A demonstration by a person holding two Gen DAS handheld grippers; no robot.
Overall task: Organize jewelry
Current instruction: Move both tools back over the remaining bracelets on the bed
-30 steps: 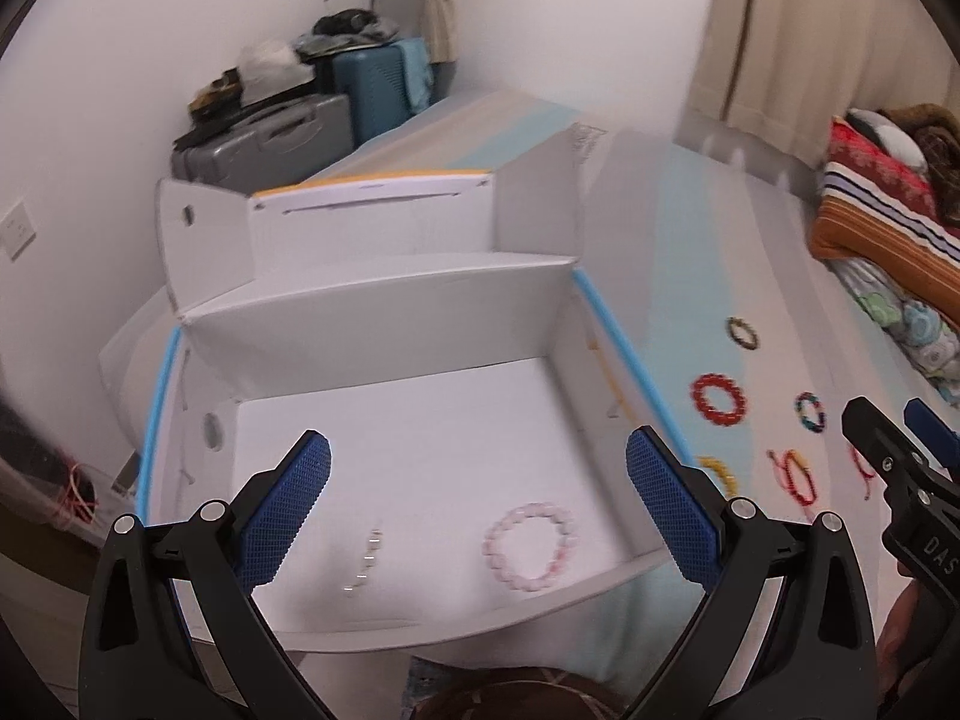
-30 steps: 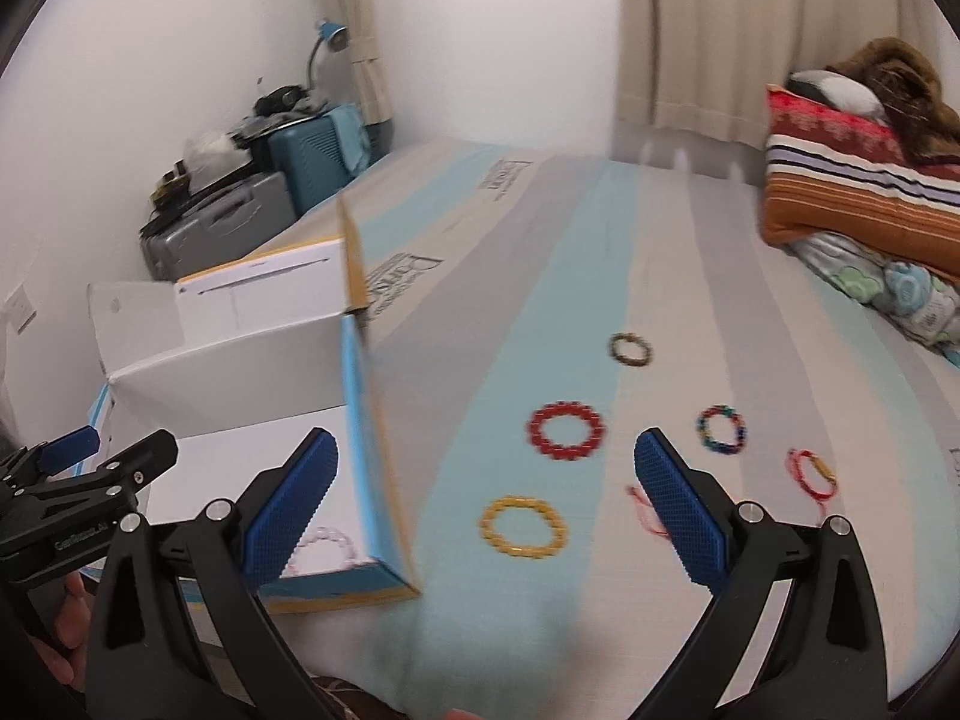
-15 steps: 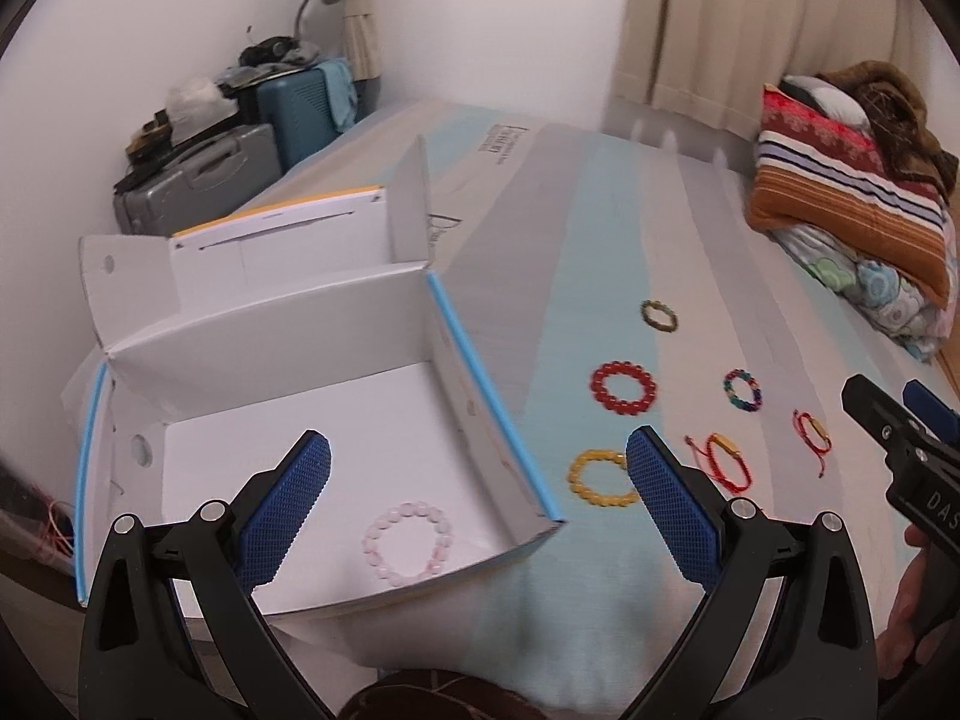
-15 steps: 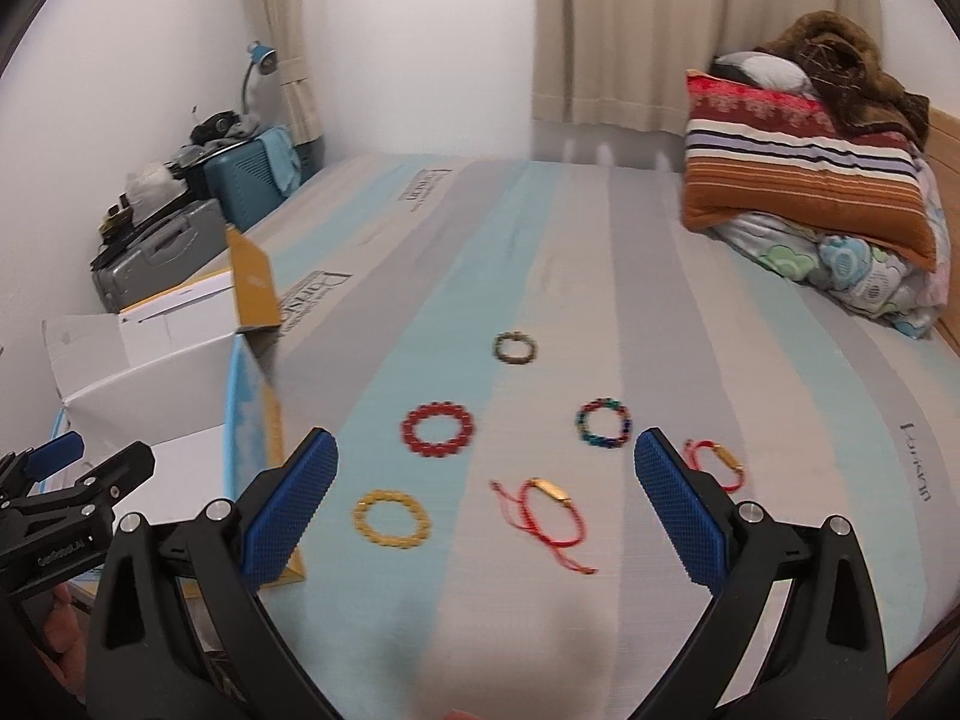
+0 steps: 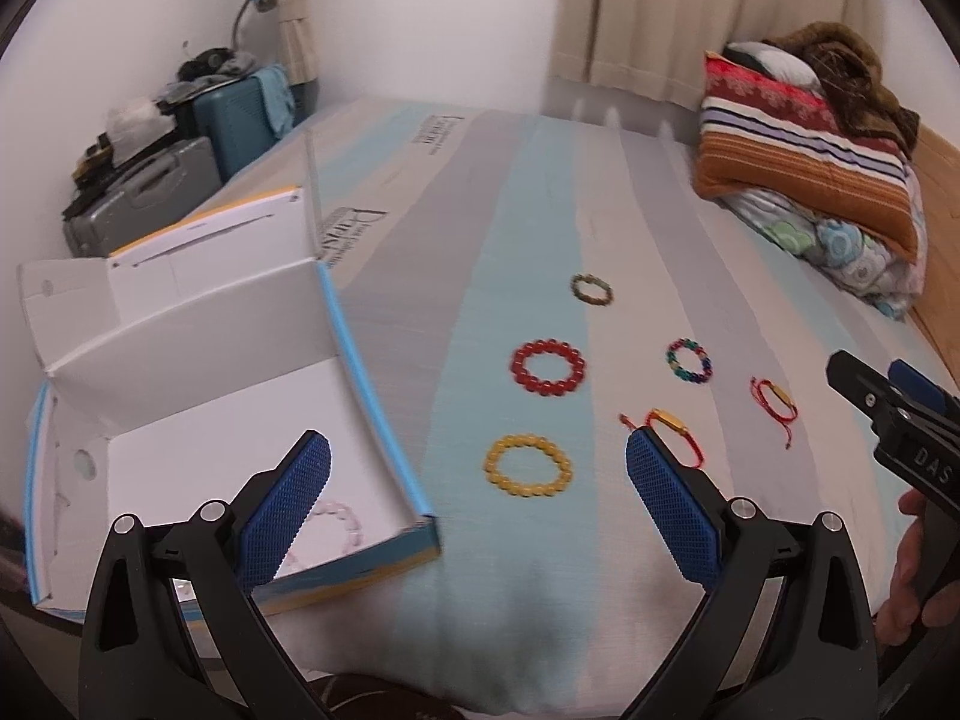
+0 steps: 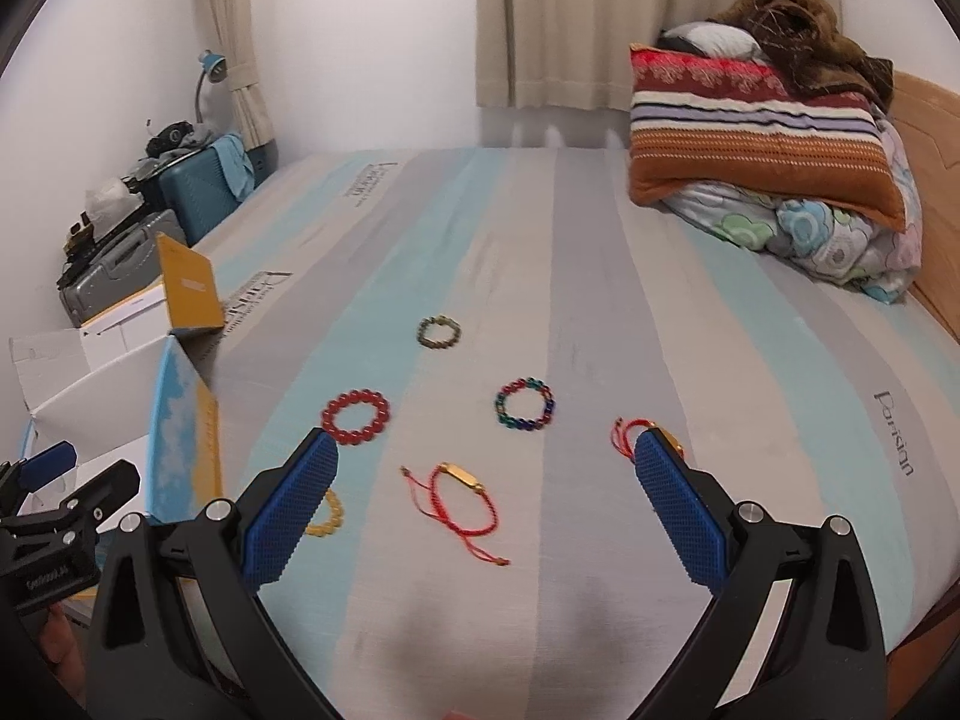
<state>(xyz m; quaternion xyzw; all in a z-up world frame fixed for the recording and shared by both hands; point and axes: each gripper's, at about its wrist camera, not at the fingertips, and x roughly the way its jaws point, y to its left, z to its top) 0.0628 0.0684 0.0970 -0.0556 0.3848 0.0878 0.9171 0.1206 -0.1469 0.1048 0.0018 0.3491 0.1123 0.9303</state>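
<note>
An open white cardboard box [image 5: 198, 396] with blue edges lies at the left of the bed; a pink bead bracelet [image 5: 342, 525] lies in it. On the striped mattress lie a yellow bead bracelet [image 5: 528, 466], a red bead bracelet [image 5: 547, 367], a multicoloured bracelet [image 5: 689, 360], an olive bracelet [image 5: 592, 289] and two red cord bracelets [image 6: 462, 495] [image 5: 775, 399]. My left gripper [image 5: 477, 504] is open and empty, hovering near the yellow bracelet. My right gripper [image 6: 483, 510] is open and empty above the nearer cord bracelet.
A striped pillow and folded blankets [image 6: 768, 138] sit at the far right of the bed. Suitcases [image 5: 180, 162] stand by the wall at the far left. Curtains hang behind the bed. The mattress front edge is just below both grippers.
Both grippers have swung right, away from the box, toward the bracelets on the mattress. Both have stayed open. The pink bracelet has stayed in the box.
</note>
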